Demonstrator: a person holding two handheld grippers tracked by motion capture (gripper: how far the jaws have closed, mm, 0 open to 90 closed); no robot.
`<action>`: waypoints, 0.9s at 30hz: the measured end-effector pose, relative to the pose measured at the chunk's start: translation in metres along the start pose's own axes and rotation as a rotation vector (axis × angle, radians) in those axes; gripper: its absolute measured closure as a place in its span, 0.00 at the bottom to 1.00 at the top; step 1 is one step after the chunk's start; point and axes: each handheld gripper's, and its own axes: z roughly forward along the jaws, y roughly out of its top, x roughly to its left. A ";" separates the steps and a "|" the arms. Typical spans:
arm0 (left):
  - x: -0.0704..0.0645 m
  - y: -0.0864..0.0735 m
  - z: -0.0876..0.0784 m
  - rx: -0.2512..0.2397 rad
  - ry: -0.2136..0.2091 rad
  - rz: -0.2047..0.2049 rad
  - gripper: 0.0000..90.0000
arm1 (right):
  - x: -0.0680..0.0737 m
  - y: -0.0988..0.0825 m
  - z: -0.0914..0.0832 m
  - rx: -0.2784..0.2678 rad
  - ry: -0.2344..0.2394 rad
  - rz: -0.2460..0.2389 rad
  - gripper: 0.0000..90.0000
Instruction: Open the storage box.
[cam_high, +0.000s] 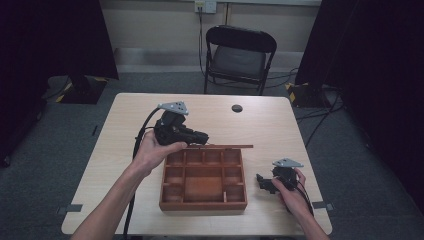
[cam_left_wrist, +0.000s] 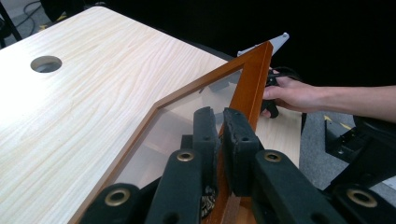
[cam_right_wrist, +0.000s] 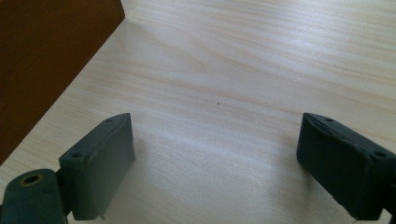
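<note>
A brown wooden box (cam_high: 202, 204) with several compartments stands in the middle of the table. Its lid (cam_high: 226, 146), a wooden frame (cam_left_wrist: 250, 86) around a clear pane, is raised over the box's far edge. My left gripper (cam_high: 202, 138) is shut on that frame, and in the left gripper view the jaws (cam_left_wrist: 220, 122) pinch the wooden edge between them. My right gripper (cam_high: 263, 181) rests on the table to the right of the box. In the right gripper view it stands open (cam_right_wrist: 215, 154) over bare wood, with the box's side wall (cam_right_wrist: 42, 60) at upper left.
The light wooden table (cam_high: 270, 130) has a round cable hole (cam_high: 237, 108) near its far edge. A black folding chair (cam_high: 240, 55) stands beyond the table. Dark curtains hang on both sides. Cables trail over the grey floor at the right.
</note>
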 end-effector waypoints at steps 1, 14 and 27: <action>0.000 0.000 0.000 0.005 0.003 0.003 0.94 | 0.000 0.000 0.000 0.001 0.000 0.000 0.12; 0.000 -0.001 -0.001 -0.006 -0.001 -0.002 0.93 | 0.000 0.000 0.000 0.001 0.000 0.000 0.12; 0.001 -0.001 -0.001 -0.007 0.001 -0.003 0.93 | 0.000 0.000 0.000 0.001 0.000 0.001 0.12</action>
